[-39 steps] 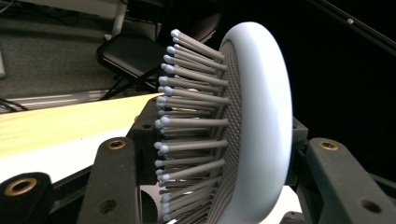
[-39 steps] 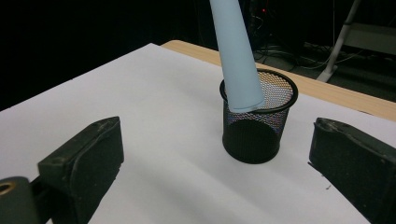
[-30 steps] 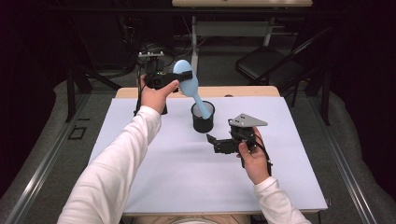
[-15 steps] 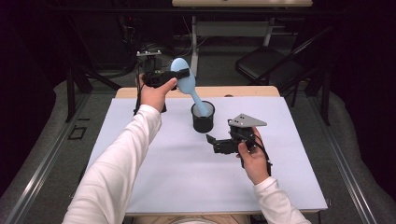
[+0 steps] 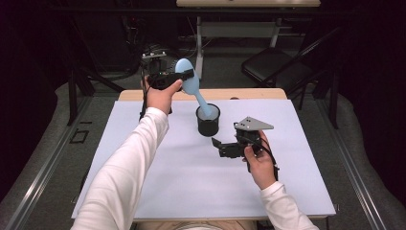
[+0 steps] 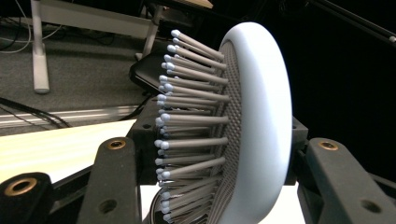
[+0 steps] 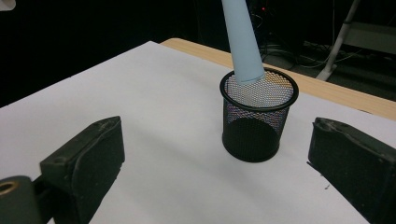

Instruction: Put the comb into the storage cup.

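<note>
The handle tip of the one pale blue hairbrush [image 5: 191, 86] is hidden inside the one black mesh cup [image 5: 208, 120], which stands mid-bench, toward the far edge of the white-covered bench [image 5: 143, 191]. In the left gripper view the brush head is cut off at the bottom, its bristles pointing left. The left tongs [image 5: 184, 74] are clenched on the brush head, holding it tilted above and left of the cup. The right tongs [image 5: 215, 143] rest released on the bench, just near-right of the cup, jaws wide apart and empty.
</note>
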A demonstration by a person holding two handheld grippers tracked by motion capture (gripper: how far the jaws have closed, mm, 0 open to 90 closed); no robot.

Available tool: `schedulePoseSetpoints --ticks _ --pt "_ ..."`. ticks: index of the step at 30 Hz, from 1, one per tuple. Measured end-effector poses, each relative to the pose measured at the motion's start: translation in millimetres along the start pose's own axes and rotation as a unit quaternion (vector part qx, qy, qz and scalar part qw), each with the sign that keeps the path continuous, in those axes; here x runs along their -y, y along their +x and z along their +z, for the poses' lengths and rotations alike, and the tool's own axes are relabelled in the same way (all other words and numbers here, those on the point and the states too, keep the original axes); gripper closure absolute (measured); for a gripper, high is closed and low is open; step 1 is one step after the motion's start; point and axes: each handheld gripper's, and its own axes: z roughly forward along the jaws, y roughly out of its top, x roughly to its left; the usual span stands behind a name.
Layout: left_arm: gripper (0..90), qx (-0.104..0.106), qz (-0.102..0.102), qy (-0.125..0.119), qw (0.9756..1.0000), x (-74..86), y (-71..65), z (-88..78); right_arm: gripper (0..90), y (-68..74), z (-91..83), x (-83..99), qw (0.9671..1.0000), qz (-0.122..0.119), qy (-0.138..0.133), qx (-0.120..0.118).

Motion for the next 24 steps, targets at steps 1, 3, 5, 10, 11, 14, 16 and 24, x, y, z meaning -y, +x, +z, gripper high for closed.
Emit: schedulePoseSetpoints --ticks 1,3,5,10,11,14,16,24 --pt "49.5 0.0 0.0 -0.001 1.0 0.2 0.0 0.6 3.3 0.1 0.0 0.0 1.0 0.0 0.0 0.0" --pt "49.5 0.0 0.001 -0.003 1.0 0.5 0.0 1.2 3.3 0.1 0.1 0.0 1.0 0.0 0.0 0.0" --pt "49.6 -0.002 0.003 -0.004 1.0 0.7 -0.3 2.3 3.3 0.1 0.1 0.0 1.0 0.0 0.0 0.0" --pt "49.6 -0.009 0.006 -0.006 0.9999 1.4 -0.3 4.2 3.3 0.3 0.1 0.1 1.0 0.0 0.001 -0.001" --pt "49.5 -0.01 0.006 -0.006 0.9999 1.5 -0.2 4.6 3.3 0.3 0.3 0.1 1.0 0.0 0.001 -0.001" --pt "49.5 -0.013 0.008 -0.006 0.9999 2.0 0.1 5.6 3.3 0.6 0.3 0.2 1.0 0.0 0.002 -0.001" --pt "49.6 -0.014 0.009 -0.007 0.9998 2.5 0.0 6.5 3.3 0.8 0.3 0.2 1.0 -0.001 0.003 -0.001" --pt "49.5 -0.02 0.013 -0.006 0.9997 3.8 0.7 9.2 3.5 0.4 0.2 0.3 1.0 -0.001 0.002 0.0"
